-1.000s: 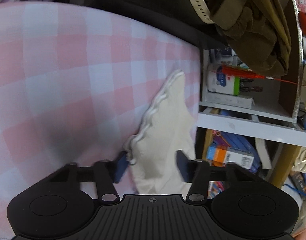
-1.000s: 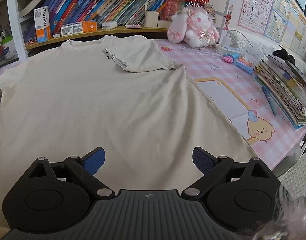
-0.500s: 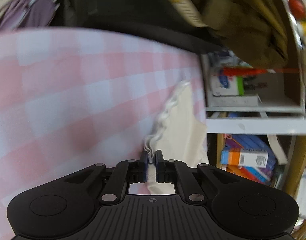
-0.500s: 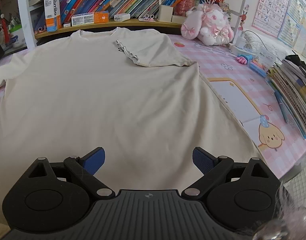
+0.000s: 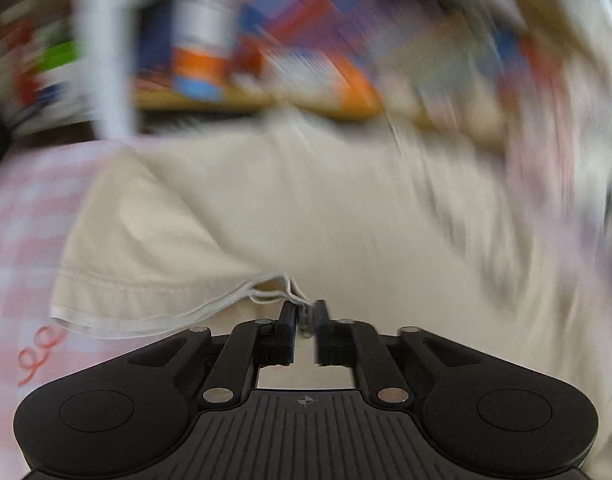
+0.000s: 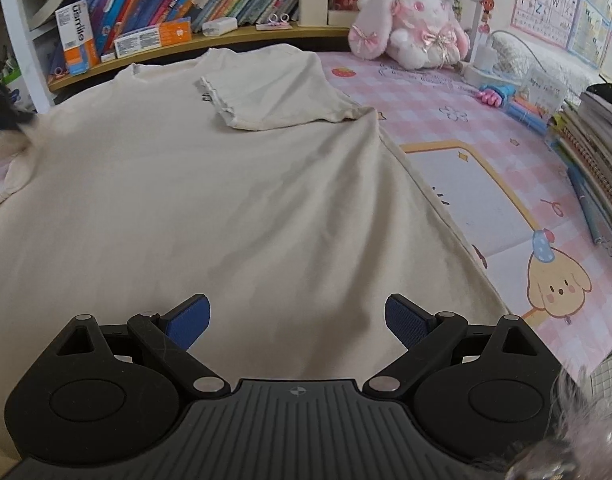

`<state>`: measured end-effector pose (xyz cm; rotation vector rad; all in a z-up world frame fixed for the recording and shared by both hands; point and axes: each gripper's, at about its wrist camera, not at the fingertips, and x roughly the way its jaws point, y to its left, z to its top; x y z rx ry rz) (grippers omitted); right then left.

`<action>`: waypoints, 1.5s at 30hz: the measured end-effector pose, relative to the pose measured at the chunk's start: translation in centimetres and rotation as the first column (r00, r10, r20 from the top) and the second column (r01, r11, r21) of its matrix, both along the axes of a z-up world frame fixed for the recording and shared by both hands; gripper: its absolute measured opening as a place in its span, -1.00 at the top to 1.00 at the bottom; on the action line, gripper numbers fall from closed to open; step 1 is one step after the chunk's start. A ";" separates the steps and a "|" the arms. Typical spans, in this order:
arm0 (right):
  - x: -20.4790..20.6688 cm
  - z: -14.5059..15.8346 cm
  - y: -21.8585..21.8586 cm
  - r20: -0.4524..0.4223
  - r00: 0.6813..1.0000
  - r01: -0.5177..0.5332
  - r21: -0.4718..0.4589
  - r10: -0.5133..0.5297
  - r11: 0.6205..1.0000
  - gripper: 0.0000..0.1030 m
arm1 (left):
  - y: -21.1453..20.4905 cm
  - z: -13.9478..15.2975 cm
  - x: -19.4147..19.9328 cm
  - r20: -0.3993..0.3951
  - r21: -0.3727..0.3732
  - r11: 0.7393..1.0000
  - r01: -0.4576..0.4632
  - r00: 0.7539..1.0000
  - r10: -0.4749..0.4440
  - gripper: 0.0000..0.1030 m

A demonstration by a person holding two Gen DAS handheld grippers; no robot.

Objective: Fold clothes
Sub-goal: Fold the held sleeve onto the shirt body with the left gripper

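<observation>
Left gripper (image 5: pixel 304 316) pinches the sleeve hem (image 5: pixel 154 312) (jaws easing apart) — shirt body (image 5: pixel 345 208) lies ahead; right gripper (image 6: pixel 297 320) gapes empty.

Cream tee (image 6: pixel 210 208) flat on pink tablecloth (image 6: pixel 485 136), one sleeve (image 6: pixel 266 96) folded in

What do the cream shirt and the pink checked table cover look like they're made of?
Shirt: soft matte knit, probably cotton jersey; it drapes in shallow wrinkles, with a stitched sleeve hem. Table cover: smooth printed sheet lying flat, possibly vinyl or coated cloth; I cannot tell which.
</observation>
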<state>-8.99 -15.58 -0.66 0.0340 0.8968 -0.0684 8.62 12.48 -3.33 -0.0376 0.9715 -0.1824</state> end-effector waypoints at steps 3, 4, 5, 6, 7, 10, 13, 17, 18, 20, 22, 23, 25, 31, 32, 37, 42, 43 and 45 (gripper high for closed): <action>0.5 -0.5 -0.9 -0.019 1.000 -0.004 0.006 0.004 1.000 -0.84 | -0.6 -0.7 -0.9 0.007 0.042 0.999 0.007 1.000 -0.008 0.33; 0.6 -0.6 -1.2 -0.027 1.000 -0.005 0.006 0.005 1.000 -0.84 | -0.4 -0.6 -1.3 0.018 0.042 0.999 -0.004 1.000 0.004 -0.29; 0.7 -0.8 -1.4 -0.032 0.999 -0.006 0.006 0.006 1.000 -0.84 | -0.2 -0.6 -1.7 0.029 0.042 0.999 -0.016 0.999 0.015 -0.59; 0.8 -1.0 -1.7 -0.040 0.999 -0.006 0.008 0.006 1.000 -0.84 | 0.1 -0.4 -2.1 0.041 0.033 0.999 -0.030 0.999 0.029 -0.60; 0.9 -1.2 -1.9 -0.048 0.999 -0.004 0.013 0.005 1.000 -0.84 | 1.3 0.1 -2.7 0.058 -0.029 0.998 -0.062 0.996 0.064 -0.60; 1.2 -1.4 -2.3 -0.045 0.999 -0.005 0.019 0.006 1.000 -0.91 | 5.6 1.2 -4.4 0.083 -0.193 0.956 -0.222 0.967 0.242 -0.60; 1.4 -1.5 -2.6 -0.039 0.999 -0.009 0.019 0.010 1.000 -0.96 | 10.6 0.8 -5.1 0.023 -0.304 0.837 -0.454 0.875 0.483 -0.46; 1.9 -1.7 -2.4 -0.034 0.999 -0.024 0.012 0.024 1.000 -1.00 | 14.1 -1.2 -3.9 -0.131 -0.348 0.726 -0.594 0.797 0.589 0.10; 2.0 -1.7 -2.3 -0.033 0.999 -0.028 0.013 0.028 1.000 -1.00 | 14.5 -1.4 -3.8 -0.131 -0.361 0.709 -0.605 0.786 0.604 0.12; 2.1 -1.7 -2.3 -0.033 0.999 -0.033 0.012 0.034 0.999 -1.00 | 15.0 -1.6 -3.4 -0.135 -0.386 0.680 -0.624 0.767 0.627 0.12; 2.2 -1.7 -2.3 -0.031 0.999 -0.036 0.012 0.037 0.999 -1.00 | 15.1 -1.6 -2.3 -0.142 -0.388 0.669 -0.634 0.758 0.637 0.13; 2.2 -1.7 -2.3 -0.030 0.999 -0.037 0.012 0.038 0.999 -1.00 | 15.1 -1.6 -1.7 -0.144 -0.380 0.668 -0.640 0.755 0.640 0.21; 2.2 -1.7 -2.3 -0.029 0.999 -0.039 0.012 0.039 0.999 -1.00 | 14.9 -1.2 -0.6 -0.165 -0.313 0.683 -0.660 0.746 0.646 0.99; 1.7 -1.7 -2.5 -0.019 0.999 -0.042 0.017 0.043 0.999 -1.00 | 9.6 4.7 4.3 0.055 -0.386 0.765 -0.516 0.815 0.577 0.98; 1.8 -1.7 -2.5 -0.020 0.999 -0.040 0.017 0.041 0.999 -1.00 | 7.9 5.7 6.1 0.081 -0.407 0.796 -0.448 0.851 0.520 0.97; 2.2 -1.6 -2.3 -0.034 0.999 -0.032 0.019 0.032 0.999 -1.00 | 1.7 6.6 12.4 0.054 -0.404 0.898 -0.176 0.975 0.216 0.31; 1.8 -1.6 -3.0 -0.035 0.999 -0.032 0.023 0.033 0.999 -1.00 | 5.2 7.0 8.4 0.135 -0.344 0.901 -0.265 0.935 0.327 -0.34; 1.7 -1.6 -3.2 -0.032 0.999 -0.028 0.020 0.029 0.999 -1.00 | 5.8 6.7 7.5 0.134 -0.320 0.904 -0.284 0.931 0.340 -0.32; 1.8 -1.6 -3.3 -0.029 0.999 -0.020 0.019 0.020 1.000 -1.00 | 5.8 5.9 6.0 0.124 -0.204 0.937 -0.284 0.942 0.313 -0.30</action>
